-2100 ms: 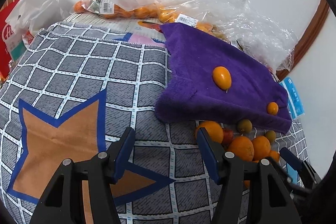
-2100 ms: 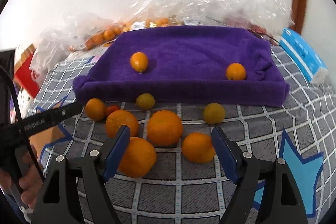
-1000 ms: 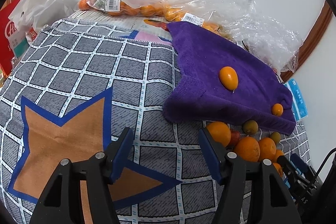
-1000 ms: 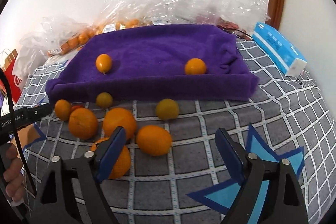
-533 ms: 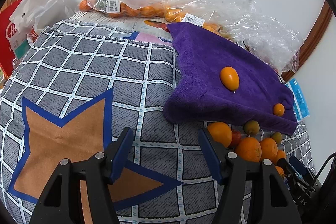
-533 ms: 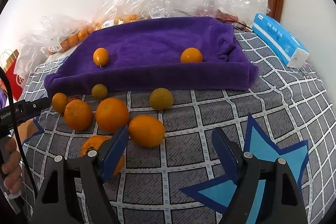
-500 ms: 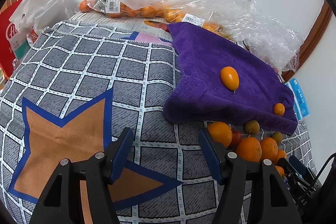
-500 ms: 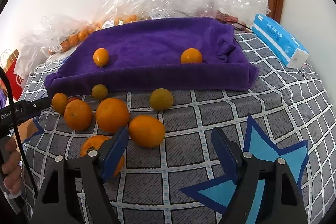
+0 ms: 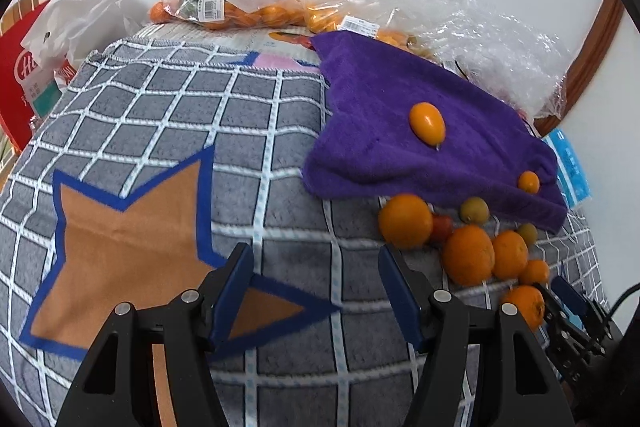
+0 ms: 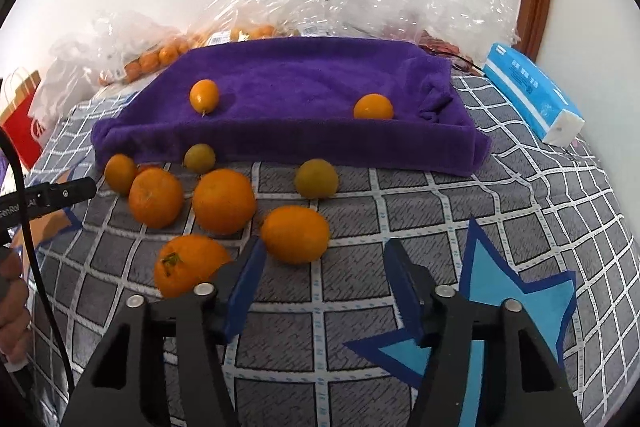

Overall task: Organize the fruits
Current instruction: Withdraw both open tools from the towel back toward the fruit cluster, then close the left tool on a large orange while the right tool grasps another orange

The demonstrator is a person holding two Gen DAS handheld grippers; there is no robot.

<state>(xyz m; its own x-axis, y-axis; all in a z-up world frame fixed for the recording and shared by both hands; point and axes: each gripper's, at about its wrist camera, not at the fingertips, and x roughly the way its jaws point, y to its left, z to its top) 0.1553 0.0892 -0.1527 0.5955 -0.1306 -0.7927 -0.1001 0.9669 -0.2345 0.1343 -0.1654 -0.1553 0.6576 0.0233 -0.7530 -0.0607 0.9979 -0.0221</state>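
Observation:
A purple towel [image 10: 304,99] lies at the back of the checked cloth and holds two small orange fruits [image 10: 204,95] [image 10: 373,106]. In front of it lie several oranges [image 10: 295,234], two greenish fruits [image 10: 316,178] and a small red one [image 9: 441,228]. My right gripper [image 10: 324,267] is open and empty, just in front of the nearest orange. My left gripper [image 9: 316,267] is open and empty over the checked cloth [image 9: 200,131], left of the fruit pile [image 9: 468,251]. The towel also shows in the left wrist view [image 9: 400,123].
Clear plastic bags with small oranges [image 9: 240,15] lie along the wall behind the towel. A blue and white tissue pack [image 10: 532,95] lies at the right. A red paper bag [image 9: 24,67] stands at the far left.
My right gripper has moved right and closer to the fruit over the last two seconds; its jaws have narrowed a little. My left gripper has barely moved.

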